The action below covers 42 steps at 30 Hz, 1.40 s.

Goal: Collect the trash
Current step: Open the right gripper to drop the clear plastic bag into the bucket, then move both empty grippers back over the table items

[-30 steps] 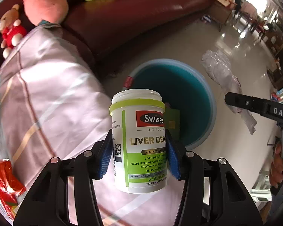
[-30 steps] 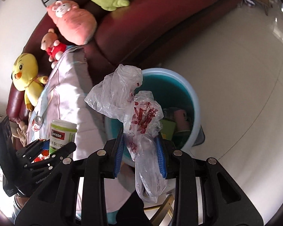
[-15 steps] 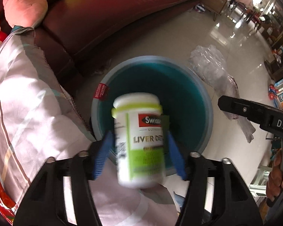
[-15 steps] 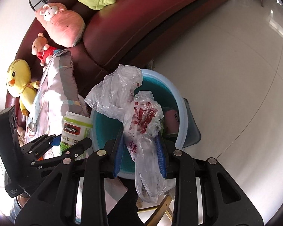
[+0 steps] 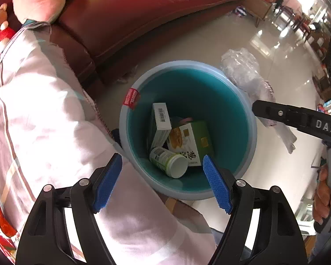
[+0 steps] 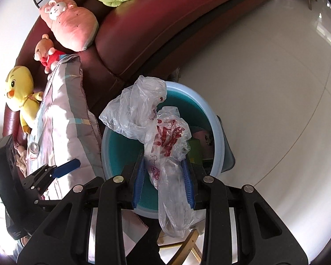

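Two blue pads of the left gripper (image 5: 162,183), just opening, stand spread and empty above the bin (image 5: 143,174)'s six-o'clock rim; the bottle (image 5: 168,161) lies inside. The right gripper (image 6: 163,180) pinches a plastic bag (image 6: 165,145) over the bin, with bare floor (image 6: 275,88) toward three o'clock.

One bin (image 5: 249,110); two boxes (image 5: 189,141); one bottle (image 5: 167,162); four plush toys (image 6: 70,28).

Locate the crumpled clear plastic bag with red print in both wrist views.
Left wrist: crumpled clear plastic bag with red print sits right of centre, beyond the bin's far right rim, behind the right gripper's black finger.
Right wrist: bag at centre, between the right gripper pads, hanging over the bin.
Shared landmark: round light-blue plastic bin with teal inside.
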### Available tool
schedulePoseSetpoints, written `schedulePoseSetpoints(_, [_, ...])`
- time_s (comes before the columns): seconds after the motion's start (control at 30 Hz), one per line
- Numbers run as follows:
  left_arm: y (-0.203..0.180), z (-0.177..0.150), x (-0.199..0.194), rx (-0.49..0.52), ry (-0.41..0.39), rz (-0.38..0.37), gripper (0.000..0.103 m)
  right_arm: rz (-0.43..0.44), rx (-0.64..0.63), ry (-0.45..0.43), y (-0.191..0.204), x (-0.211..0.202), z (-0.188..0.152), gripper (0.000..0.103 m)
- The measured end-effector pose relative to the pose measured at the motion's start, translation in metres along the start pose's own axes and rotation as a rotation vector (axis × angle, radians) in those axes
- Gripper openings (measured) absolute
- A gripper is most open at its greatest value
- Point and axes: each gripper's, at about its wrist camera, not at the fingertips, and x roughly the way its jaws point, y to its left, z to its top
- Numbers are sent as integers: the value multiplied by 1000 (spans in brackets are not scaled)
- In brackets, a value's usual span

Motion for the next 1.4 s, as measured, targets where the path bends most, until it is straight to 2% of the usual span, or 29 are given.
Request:
schedulePoseSetpoints(0.1, [6,-2,-5,-16,-9,-4,77,-2,-6,1,5,1,1,60])
schedulePoseSetpoints(0.2, [9,-6,-8,-23,-9,-5,77,-4,-7,1,8,1,1,61])
schedulePoseSetpoints(0.37, [12,-12,-16,-28,-16,-10,77,-26,-6,5,9,-2,-2,72])
schedulePoseSetpoints(0.7, [26,-31,-40,-58,-58,-6,77,-56,-22,25,25,-14,-18,74])
schedulePoseSetpoints(0.73, [29,-34,-46,-62,-68,-3,81,-58,-27,24,29,-16,-20,75])
schedulePoseSetpoints(0.77, [31,-37,-50,-66,-76,2,90,-59,-35,22,33,-18,-23,75])
schedulePoseSetpoints(0.8, [34,-39,-54,-70,-88,7,92,-59,-43,21,38,-21,-25,75])
schedulePoseSetpoints(1.0, [52,-64,-83,-97,-149,29,93,-65,-90,14,66,-33,-38,77])
schedulePoseSetpoints(1.23, [84,-108,-116,-145,-196,40,94,-72,-167,38,107,-39,-62,77])
schedulePoseSetpoints(1.4, [111,-151,-142,-163,-218,72,95,-71,-253,76,147,-37,-86,78])
